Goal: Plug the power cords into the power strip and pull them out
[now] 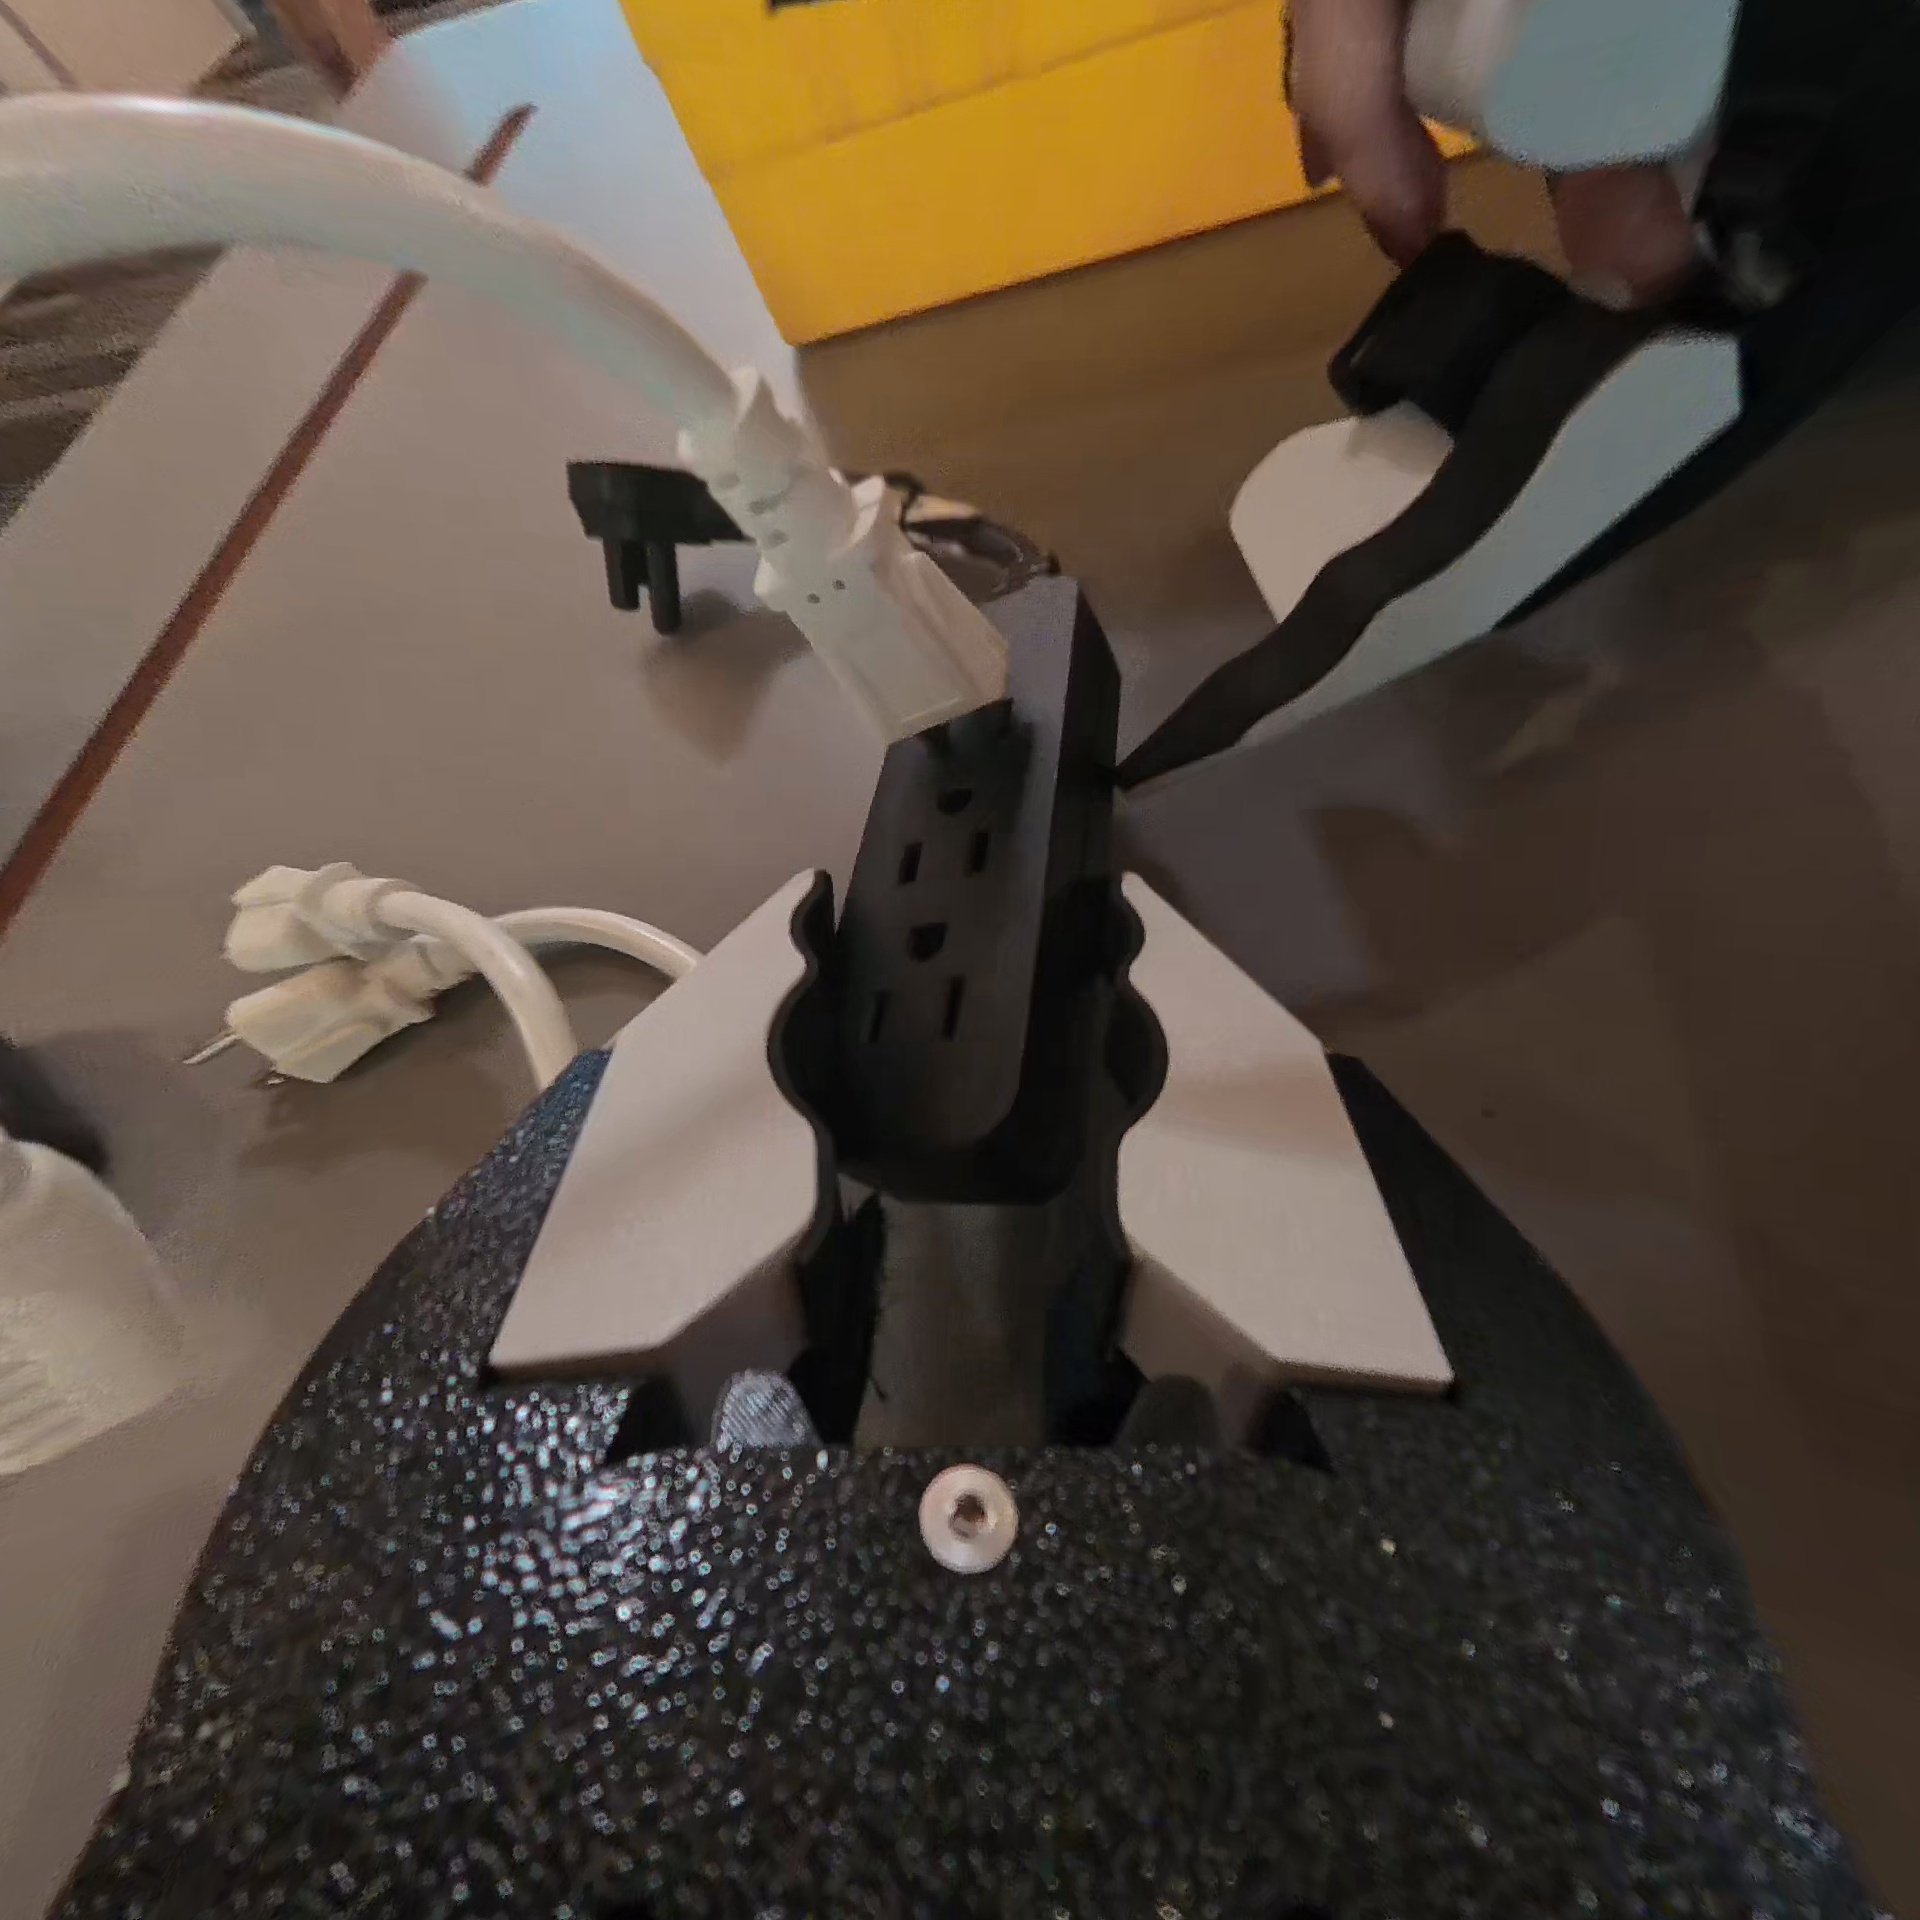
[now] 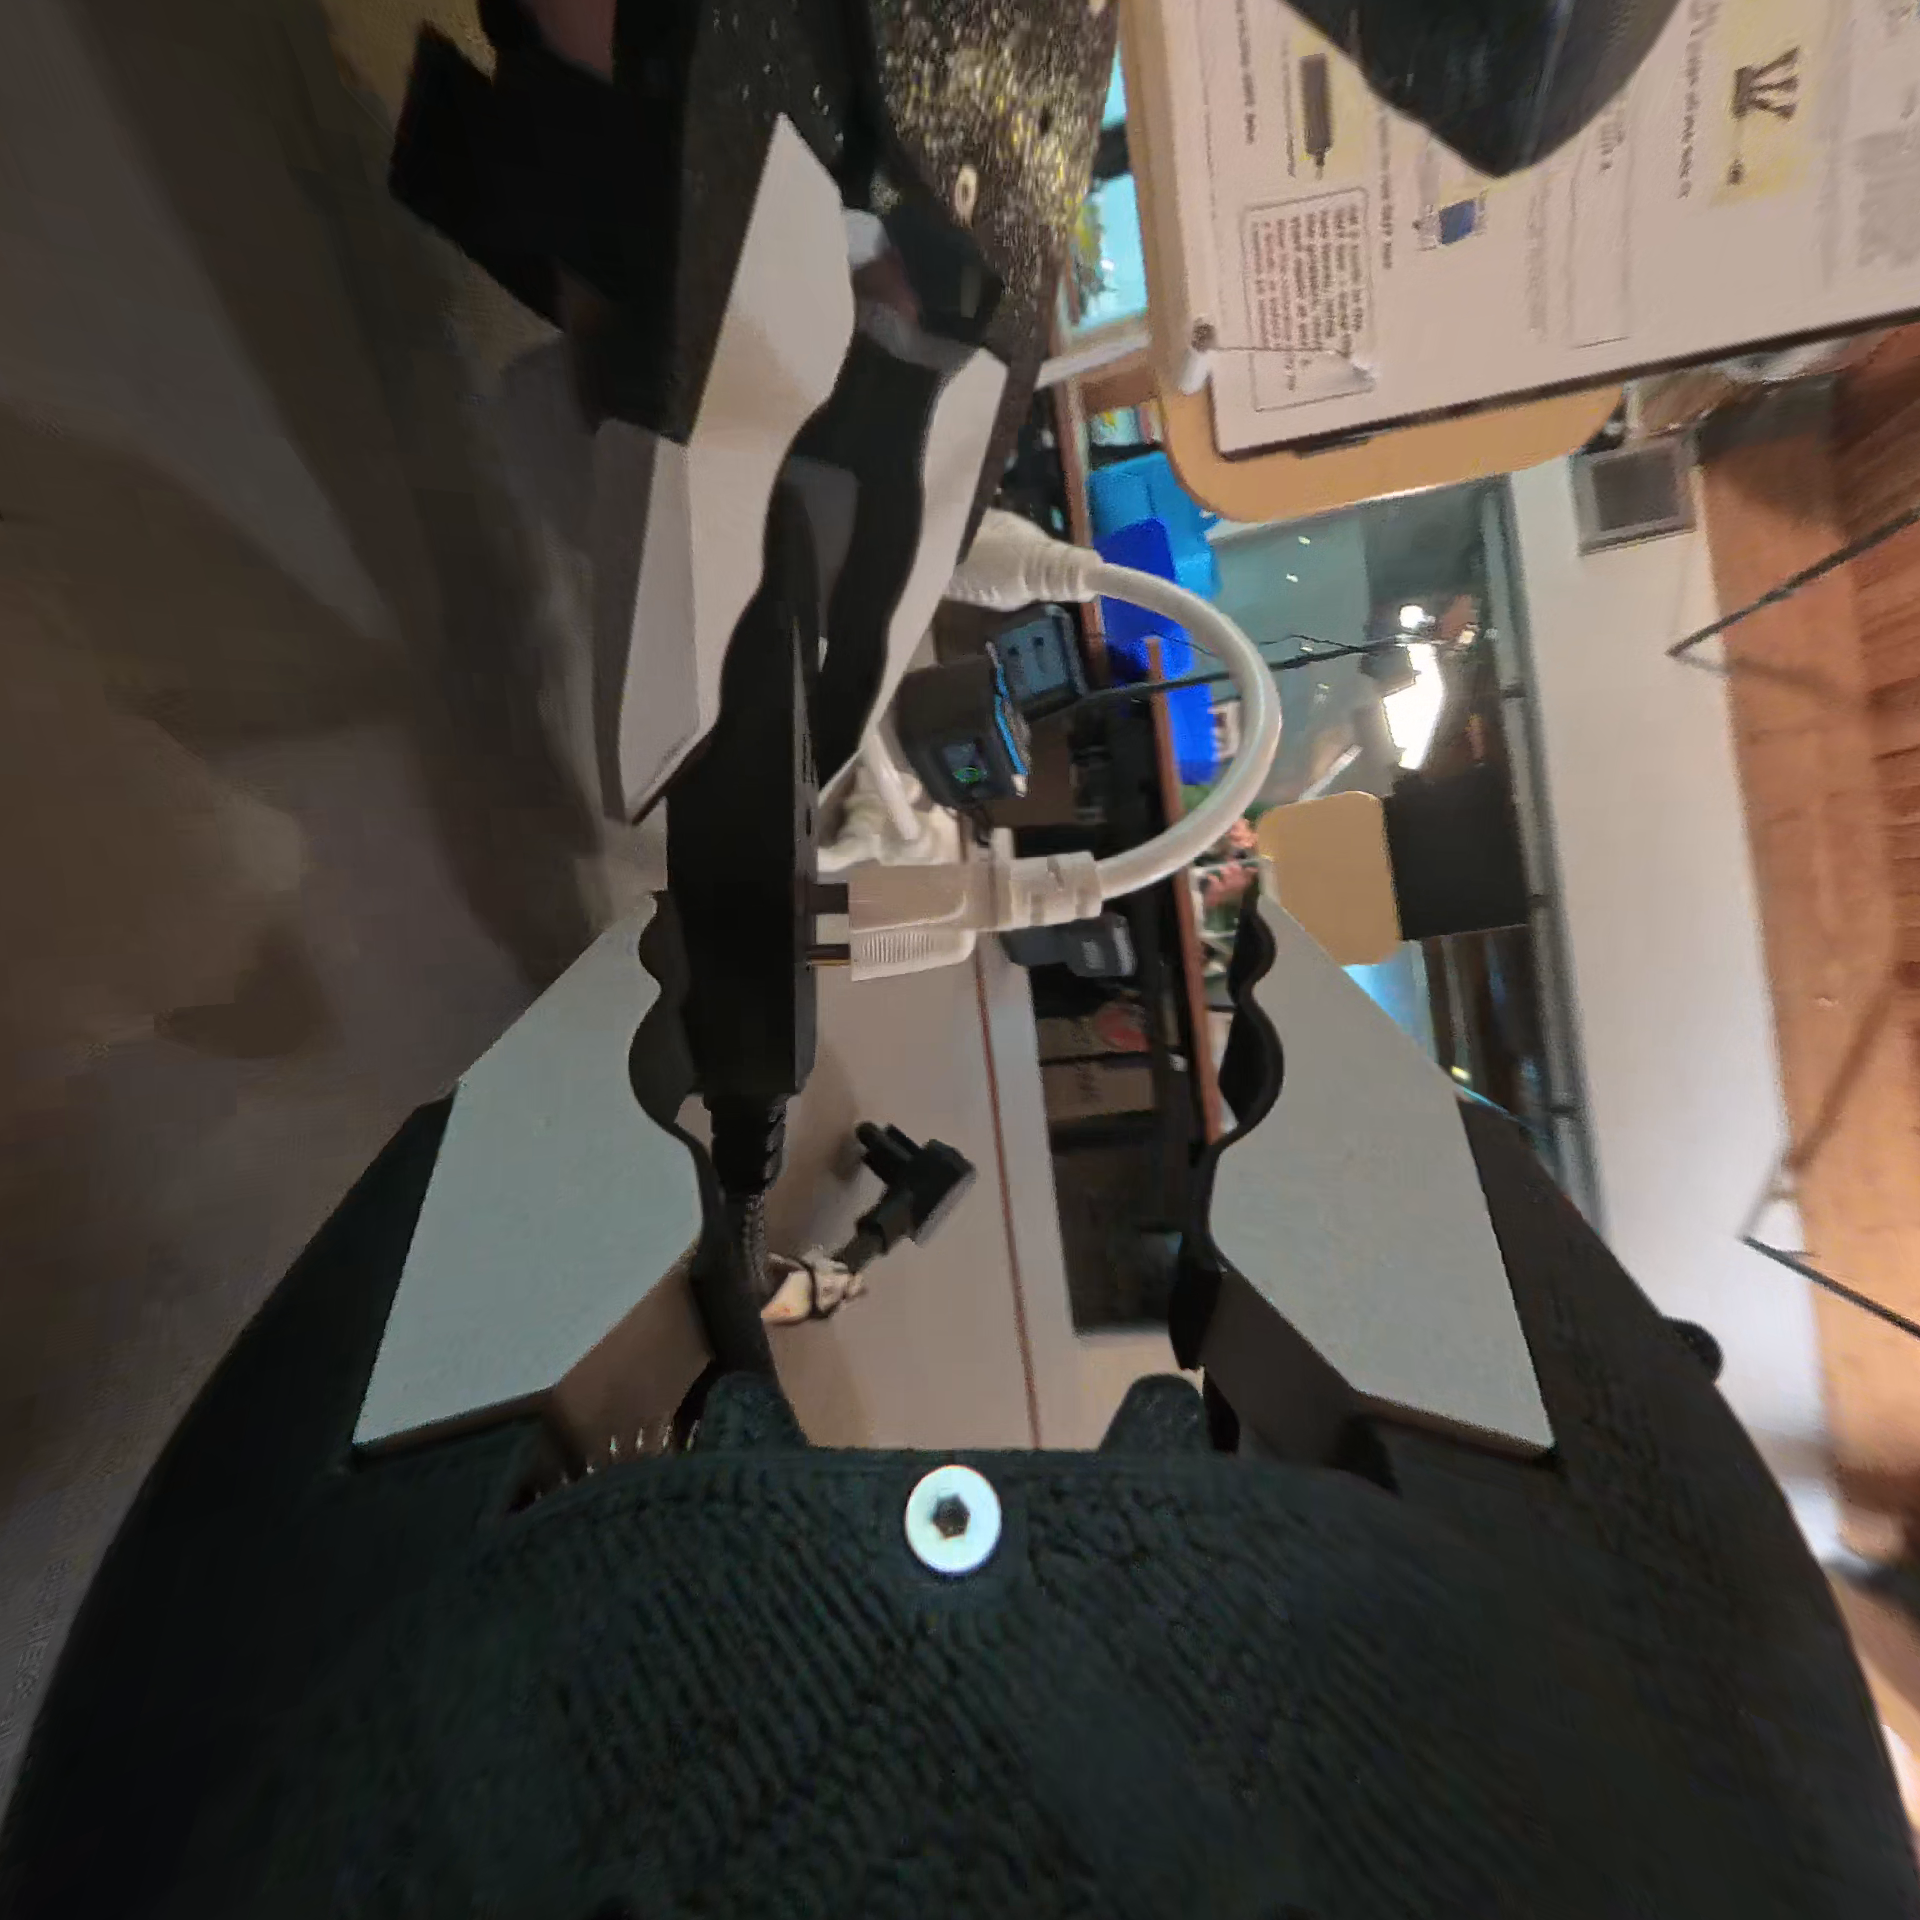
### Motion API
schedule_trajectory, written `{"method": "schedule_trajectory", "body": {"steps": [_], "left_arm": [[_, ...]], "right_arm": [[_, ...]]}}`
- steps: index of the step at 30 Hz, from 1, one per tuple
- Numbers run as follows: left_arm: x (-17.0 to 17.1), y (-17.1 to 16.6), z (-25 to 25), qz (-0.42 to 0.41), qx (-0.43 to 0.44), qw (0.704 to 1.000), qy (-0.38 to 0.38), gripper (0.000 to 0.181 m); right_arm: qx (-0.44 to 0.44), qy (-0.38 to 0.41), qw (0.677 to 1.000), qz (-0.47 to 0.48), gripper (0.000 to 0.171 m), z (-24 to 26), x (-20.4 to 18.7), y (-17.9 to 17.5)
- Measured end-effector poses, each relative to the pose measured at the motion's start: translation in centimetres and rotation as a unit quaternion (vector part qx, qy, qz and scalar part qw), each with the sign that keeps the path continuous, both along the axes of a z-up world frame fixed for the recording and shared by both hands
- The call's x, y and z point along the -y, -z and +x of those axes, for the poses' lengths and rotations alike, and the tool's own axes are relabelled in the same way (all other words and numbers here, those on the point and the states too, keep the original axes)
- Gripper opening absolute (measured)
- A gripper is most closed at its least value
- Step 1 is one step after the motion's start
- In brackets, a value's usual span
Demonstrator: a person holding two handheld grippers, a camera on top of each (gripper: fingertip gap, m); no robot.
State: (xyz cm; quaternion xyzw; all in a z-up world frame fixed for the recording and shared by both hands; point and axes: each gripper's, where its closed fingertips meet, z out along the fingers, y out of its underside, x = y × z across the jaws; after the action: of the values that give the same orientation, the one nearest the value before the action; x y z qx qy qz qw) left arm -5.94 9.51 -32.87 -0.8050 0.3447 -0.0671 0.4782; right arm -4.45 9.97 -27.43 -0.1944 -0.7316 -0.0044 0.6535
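Observation:
My left gripper (image 1: 971, 904) is shut on the near end of a black power strip (image 1: 935, 894) and holds it tilted up above the table. A white plug (image 1: 894, 623) on a thick white cord (image 1: 343, 197) sits in the strip's far outlet, with its prongs partly showing in the right wrist view (image 2: 914, 925). My right gripper (image 2: 951, 935) is open. Its left finger (image 2: 582, 1122) rests against the strip (image 2: 738, 883) near its braided cord end. The white plug lies between the open fingers, clear of the right one. The left gripper (image 2: 800, 582) grips the strip farther off.
Two more white plugs (image 1: 301, 966) on a short white cord lie on the grey table (image 1: 416, 727) at the left. A black plug (image 1: 634, 530) lies beyond the strip, also in the right wrist view (image 2: 914, 1174). A yellow box (image 1: 987, 156) stands at the back. A hand (image 1: 1371, 135) holds the right gripper.

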Motion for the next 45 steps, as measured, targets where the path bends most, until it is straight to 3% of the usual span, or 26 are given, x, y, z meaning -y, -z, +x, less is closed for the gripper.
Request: {"method": "schedule_trajectory", "body": {"steps": [6, 12, 18, 23, 26, 32, 45], "left_arm": [[-0.7, -2.8, -0.5, 0.018, 0.022, 0.999, -0.045, 0.05], [-0.8, -1.9, -0.2, 0.029, 0.022, 0.999, -0.036, 0.05], [-0.8, -1.6, -0.2, 0.025, 0.038, 0.998, -0.032, 0.05], [-0.5, -1.2, 0.6, 0.017, 0.033, 0.999, -0.016, 0.05], [-0.4, -0.9, 0.9, 0.015, 0.025, 0.999, -0.014, 0.05], [-0.3, -0.4, 0.8, -0.002, 0.041, 0.999, -0.014, 0.05], [0.1, 1.5, 0.5, -0.023, 0.011, 1.0, -0.003, 0.049]], "right_arm": [[-0.056, 0.047, 0.997, -0.007, 0.102, 0.1, -1.2, -2.3], [0.068, 0.007, 0.996, -0.062, 0.104, 1.0, -1.1, 2.0], [0.051, 0.051, 0.997, -0.021, 0.104, 0.2, -2.1, 2.0], [0.065, 0.115, 0.989, -0.07, 0.11, -0.6, -3.1, 3.1], [0.059, 0.131, 0.988, -0.053, 0.102, -0.8, -3.3, 3.0], [0.036, 0.064, 0.995, 0.065, 0.078, -0.7, -1.8, 2.4], [0.056, 0.039, 0.994, 0.087, 0.069, -0.9, -1.2, 4.0]]}}
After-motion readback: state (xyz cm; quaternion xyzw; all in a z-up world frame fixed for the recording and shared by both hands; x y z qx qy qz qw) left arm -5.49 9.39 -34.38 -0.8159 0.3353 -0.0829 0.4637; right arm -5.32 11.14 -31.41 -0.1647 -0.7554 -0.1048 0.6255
